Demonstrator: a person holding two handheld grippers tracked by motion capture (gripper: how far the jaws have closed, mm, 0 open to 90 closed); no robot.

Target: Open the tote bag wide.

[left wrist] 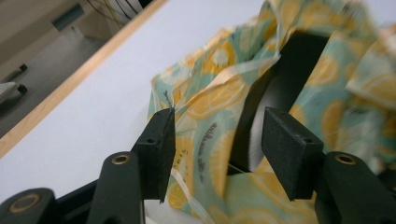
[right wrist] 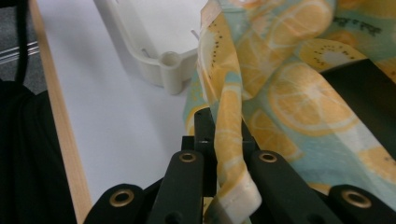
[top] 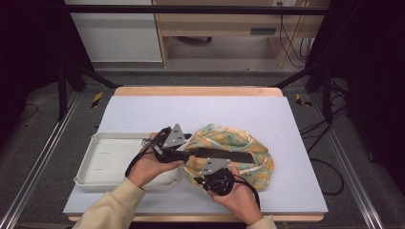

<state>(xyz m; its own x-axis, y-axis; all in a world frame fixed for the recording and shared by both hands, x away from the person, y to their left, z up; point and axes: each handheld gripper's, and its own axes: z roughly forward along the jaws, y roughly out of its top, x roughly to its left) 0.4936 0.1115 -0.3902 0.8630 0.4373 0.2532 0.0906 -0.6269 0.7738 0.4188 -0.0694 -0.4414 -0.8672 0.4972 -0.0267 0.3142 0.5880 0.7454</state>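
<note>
A crumpled cloth printed with orange and lemon slices on teal lies at the table's near middle. A flat black piece shows among its folds. My left gripper stands open at the cloth's left edge. In the left gripper view its jaws straddle a printed fold, with the black piece beyond. My right gripper sits at the cloth's near left corner. In the right gripper view it is shut on a hemmed edge of the cloth, which runs up between the jaws.
A white plastic tray sits on the white table cover left of the cloth, its corner close to the right gripper. The table's wooden edge runs along the near side. Bare cover lies behind the cloth.
</note>
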